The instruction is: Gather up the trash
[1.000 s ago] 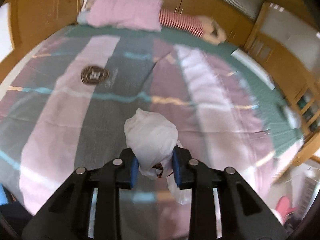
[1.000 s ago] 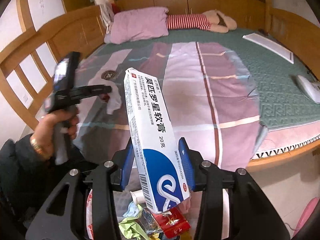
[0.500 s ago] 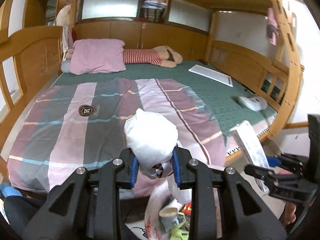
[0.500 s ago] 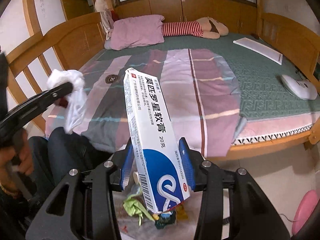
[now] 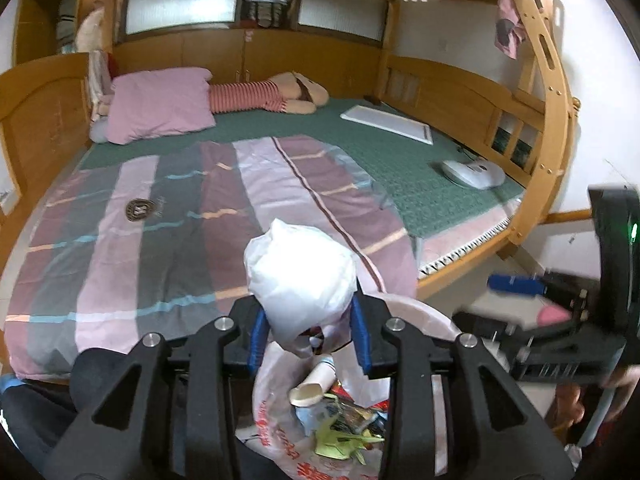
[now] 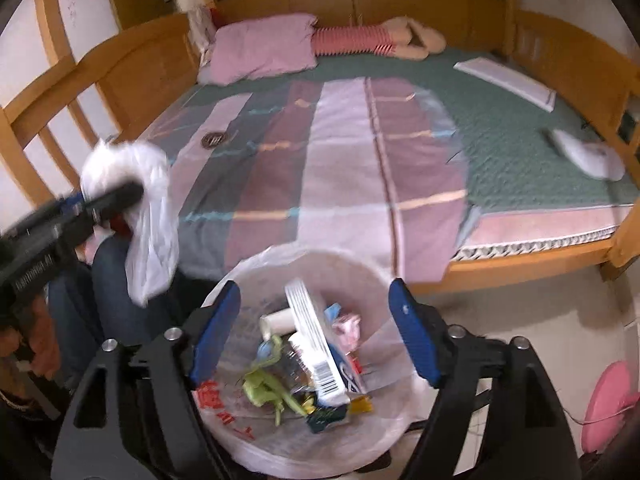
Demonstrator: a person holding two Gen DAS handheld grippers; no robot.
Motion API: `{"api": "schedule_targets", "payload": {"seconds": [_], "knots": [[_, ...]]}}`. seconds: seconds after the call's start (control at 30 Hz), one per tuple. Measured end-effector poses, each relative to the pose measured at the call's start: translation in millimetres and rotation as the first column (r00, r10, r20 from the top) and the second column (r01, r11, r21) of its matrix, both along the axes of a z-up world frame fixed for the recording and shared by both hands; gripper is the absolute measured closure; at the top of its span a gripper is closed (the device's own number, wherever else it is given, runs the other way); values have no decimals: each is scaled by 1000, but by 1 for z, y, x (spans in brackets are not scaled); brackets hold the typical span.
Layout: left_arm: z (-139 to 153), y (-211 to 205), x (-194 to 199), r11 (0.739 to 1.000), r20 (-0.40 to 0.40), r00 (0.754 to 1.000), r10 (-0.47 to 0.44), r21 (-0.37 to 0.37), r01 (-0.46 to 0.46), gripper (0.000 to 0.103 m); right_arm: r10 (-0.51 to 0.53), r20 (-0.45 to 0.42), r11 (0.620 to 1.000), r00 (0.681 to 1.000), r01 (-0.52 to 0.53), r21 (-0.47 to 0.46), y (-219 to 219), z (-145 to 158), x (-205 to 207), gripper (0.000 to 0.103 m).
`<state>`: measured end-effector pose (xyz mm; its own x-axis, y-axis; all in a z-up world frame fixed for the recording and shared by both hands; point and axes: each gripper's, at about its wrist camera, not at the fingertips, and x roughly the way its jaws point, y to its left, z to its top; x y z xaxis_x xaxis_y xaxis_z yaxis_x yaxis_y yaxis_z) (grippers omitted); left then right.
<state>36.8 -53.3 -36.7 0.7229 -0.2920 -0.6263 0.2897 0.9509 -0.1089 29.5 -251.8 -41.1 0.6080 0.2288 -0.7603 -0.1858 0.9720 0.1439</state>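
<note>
Left gripper (image 5: 307, 330): jaws opening, pads touching the crumpled white plastic bag (image 5: 300, 276) above the trash bag (image 6: 256, 276).
Right gripper (image 6: 314, 330): jaws opening wide, nothing between them.
Ointment box (image 6: 316, 344): lying in the trash bag among wrappers.

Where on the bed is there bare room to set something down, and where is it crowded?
Free: the striped quilt, bare but for its round badge, and the green mat between the quilt and the white board. Crowded: the pillow end, and the trash bag, which is filling up.
</note>
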Motion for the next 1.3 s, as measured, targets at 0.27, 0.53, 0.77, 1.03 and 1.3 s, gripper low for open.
{"api": "schedule_targets", "payload": {"seconds": [0.27,0.53,0.77,1.03,1.3], "knots": [[-1,-11,-9,997,6,998,-60,-47,60,10,-146,78,988,986,141,69,-37,21,-2,22],[1,-11,-18,983,112,986,127,121,-141,4,-172,135,985,976,168,38,-32,24,-5,13],[20,14,-25,936,196,936,291,146,-321,4,-89,223,996,971,90,7,8,32,-17,5],[39,51,-38,915,176,902,394,19,-403,3,-27,361,998,932,47,-46,32,51,-30,4],[44,48,-42,921,190,906,378,19,-388,3,-36,348,999,937,47,-24,30,52,-25,3]]}}
